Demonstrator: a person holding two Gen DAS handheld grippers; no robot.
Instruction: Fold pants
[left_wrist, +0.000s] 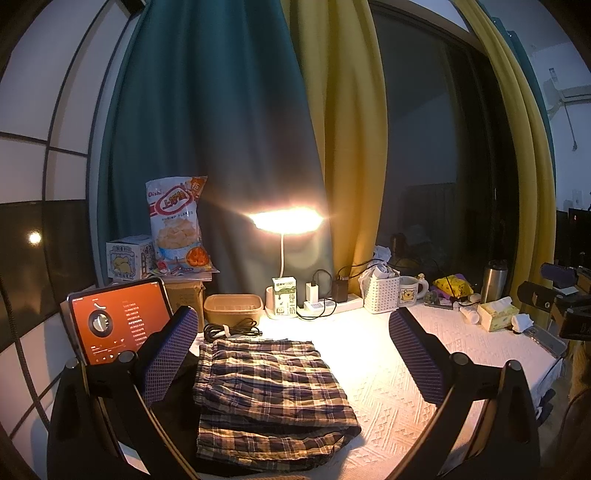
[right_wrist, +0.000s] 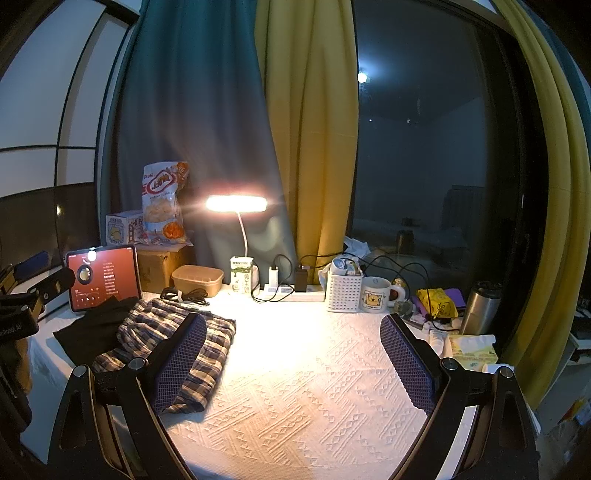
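Note:
The plaid pants (left_wrist: 269, 391) lie folded into a compact stack on the white textured tablecloth (left_wrist: 399, 398). They also show in the right wrist view (right_wrist: 173, 339) at the left. My left gripper (left_wrist: 295, 358) is open and empty, held above the table with the pants between and below its fingers. My right gripper (right_wrist: 295, 362) is open and empty over bare cloth, to the right of the pants. A black garment (right_wrist: 99, 328) lies partly under the pants on their left.
A tablet (left_wrist: 118, 321) with a red screen stands at the left. A lit desk lamp (left_wrist: 284, 221), milk carton (left_wrist: 284, 301), brown container (left_wrist: 232, 308), power strip (left_wrist: 328, 304), white basket (left_wrist: 380, 291), mug (left_wrist: 410, 291), steel flask (right_wrist: 480, 306) and tissue box (right_wrist: 469, 350) line the back and right.

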